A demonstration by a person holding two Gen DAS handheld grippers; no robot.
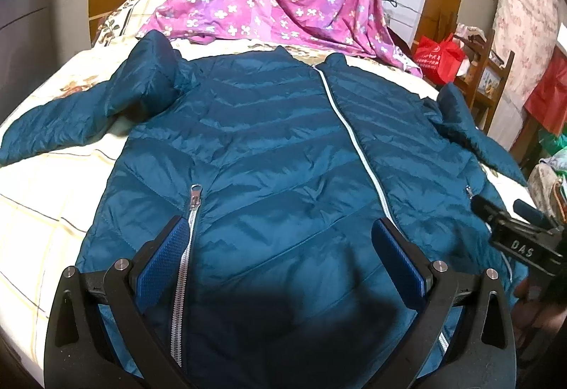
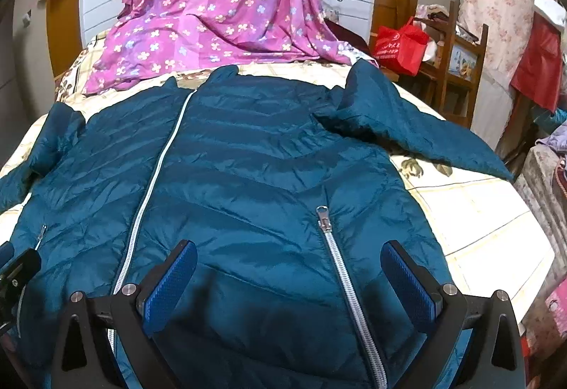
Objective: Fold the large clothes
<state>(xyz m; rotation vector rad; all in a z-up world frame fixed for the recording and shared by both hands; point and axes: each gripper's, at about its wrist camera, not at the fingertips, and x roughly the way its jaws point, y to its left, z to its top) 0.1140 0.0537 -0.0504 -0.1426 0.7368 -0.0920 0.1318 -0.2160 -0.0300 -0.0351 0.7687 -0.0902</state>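
Warm indoor light fell evenly; the jacket [image 1: 269, 155] showed a soft sheen, with a dark shadow across its near hem. Fisheye bending curved the bed [image 1: 53, 176], and black vignetting filled the corners.

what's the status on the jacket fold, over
Left gripper and right gripper open, over the hem. Teal puffer jacket flat on bed, zipped, sleeves out, unfolded. Nothing in the way.

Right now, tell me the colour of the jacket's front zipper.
White front zipper on the teal jacket, clearest in the right wrist view.
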